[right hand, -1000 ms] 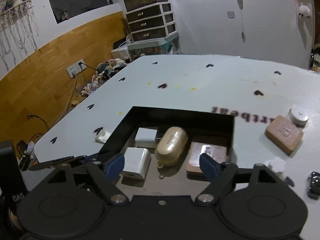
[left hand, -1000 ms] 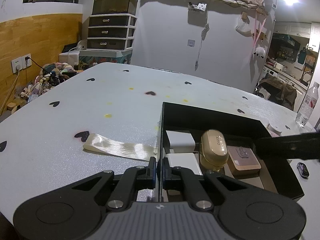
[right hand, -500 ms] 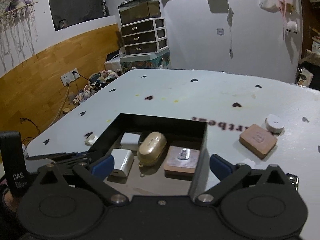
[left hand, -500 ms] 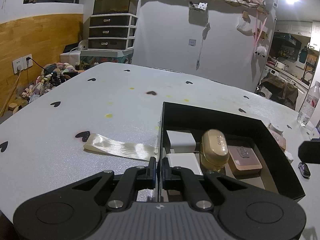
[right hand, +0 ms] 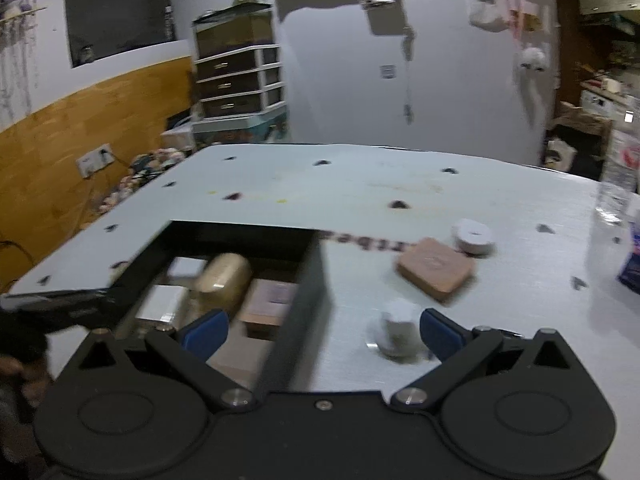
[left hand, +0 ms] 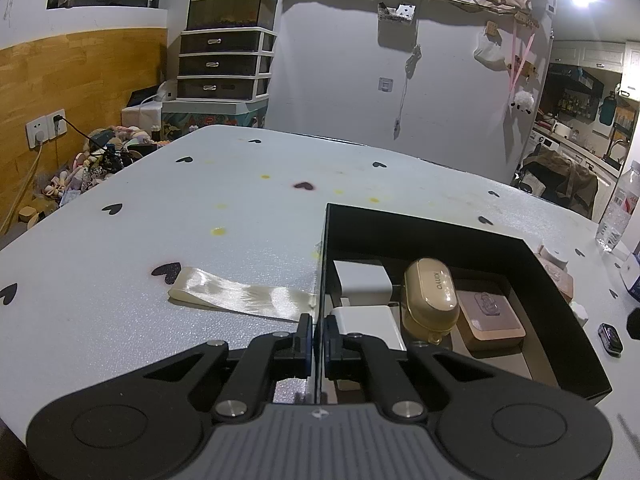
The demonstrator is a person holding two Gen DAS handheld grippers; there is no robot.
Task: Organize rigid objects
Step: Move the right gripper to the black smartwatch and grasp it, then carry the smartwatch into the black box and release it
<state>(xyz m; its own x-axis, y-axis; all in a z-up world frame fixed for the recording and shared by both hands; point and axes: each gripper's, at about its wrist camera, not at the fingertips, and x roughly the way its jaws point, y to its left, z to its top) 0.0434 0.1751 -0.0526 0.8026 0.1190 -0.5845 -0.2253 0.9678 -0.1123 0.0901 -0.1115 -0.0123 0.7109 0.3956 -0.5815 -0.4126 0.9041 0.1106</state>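
Note:
A black box (left hand: 420, 236) holds two white chargers (left hand: 362, 280), a gold case (left hand: 430, 296) and a pink-brown compact (left hand: 490, 316). My left gripper (left hand: 316, 334) is shut on the box's left wall. My right gripper (right hand: 322, 330) is open wide, straddling the box's right wall (right hand: 304, 292). A small white object (right hand: 398, 330) lies on the table just inside its right pad, untouched. Beyond it lie a pink-brown block (right hand: 436, 268) and a white round roll (right hand: 472, 236). The right wrist view is blurred.
A cream ribbon (left hand: 240, 296) lies on the table left of the box. A black key fob (left hand: 610, 338) sits right of the box. A water bottle (right hand: 612, 196) and a blue item (right hand: 632, 268) stand at the table's right edge.
My right gripper has opened wider and swung right, from over the box's contents to the box's right wall and the table beside it. The left gripper has kept still.

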